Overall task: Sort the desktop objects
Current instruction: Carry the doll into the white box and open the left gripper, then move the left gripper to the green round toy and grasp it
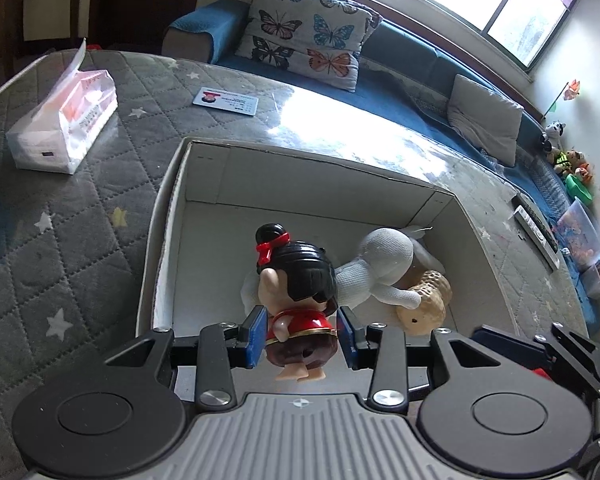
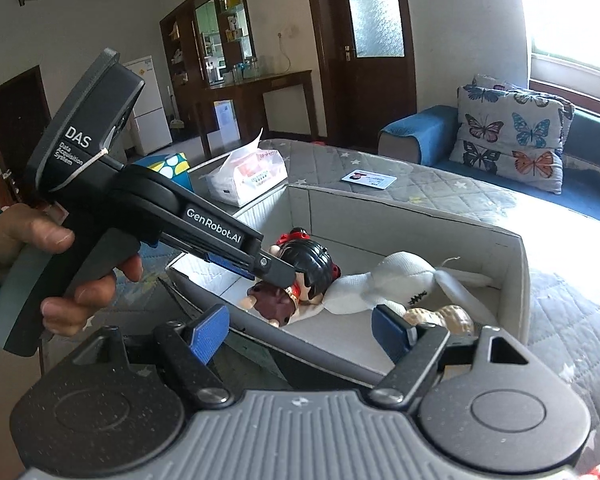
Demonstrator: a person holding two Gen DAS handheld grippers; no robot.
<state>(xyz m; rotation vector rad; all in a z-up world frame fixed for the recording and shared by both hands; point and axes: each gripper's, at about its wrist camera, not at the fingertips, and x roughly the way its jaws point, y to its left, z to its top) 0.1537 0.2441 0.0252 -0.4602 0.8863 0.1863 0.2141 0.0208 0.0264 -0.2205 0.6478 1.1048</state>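
My left gripper (image 1: 302, 336) sits at the bottom centre of its view, blue pads (image 1: 257, 336) closed on the waist of the doll figurine (image 1: 296, 292), a black-haired figure in a red top with a red hair bow. The figurine is inside the white cardboard box (image 1: 204, 176), low over its floor, head pointing away from me. Just to its right in the box lies a white knitted soft toy (image 1: 380, 264), and touching that toy's lower edge is a peanut-shaped toy (image 1: 424, 304). In the right wrist view my left hand (image 2: 40, 260) wraps the grip at the left edge, the tool angling down into the box from the upper left. My right gripper (image 2: 300, 332) hovers at the near rim of the box, pads spread wide apart, holding nothing. Beyond the box on the grey quilted tabletop (image 1: 60, 240) rest a tissue pack (image 1: 64, 128) at upper left and a small card (image 1: 225, 101) past the far wall.
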